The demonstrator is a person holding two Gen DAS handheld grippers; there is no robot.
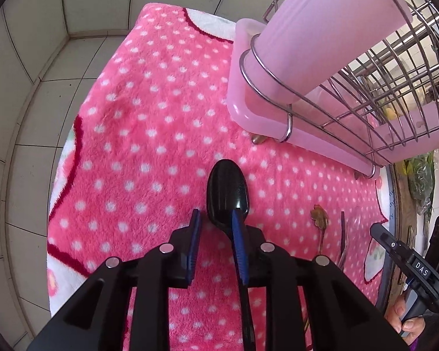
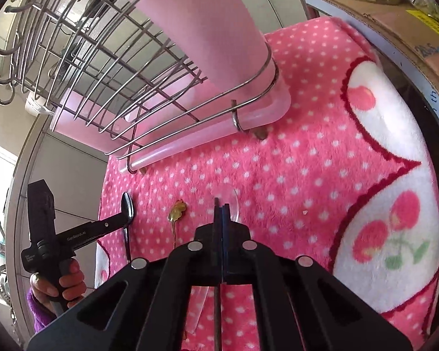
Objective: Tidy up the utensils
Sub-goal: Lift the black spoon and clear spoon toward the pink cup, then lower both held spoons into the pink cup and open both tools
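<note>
A black spoon [image 1: 227,193] lies on the pink dotted blanket [image 1: 149,134]; its handle runs under the right finger of my left gripper [image 1: 215,219], which is open above it. The spoon also shows in the right wrist view [image 2: 128,206]. My right gripper [image 2: 221,210] is shut on a thin dark stick [image 2: 218,307], over a clear plastic spoon [image 2: 232,204]. A gold flower-shaped spoon [image 2: 177,212] lies between the two grippers, also seen in the left wrist view [image 1: 320,216]. A pink utensil cup [image 1: 327,29] sits in the wire rack [image 1: 389,87].
The wire dish rack stands on a pink drip tray [image 1: 248,117] at the blanket's far side. Tiled walls [image 1: 29,87] bound the left. A cardboard box [image 2: 395,20] with vegetables lies beyond the blanket's right edge.
</note>
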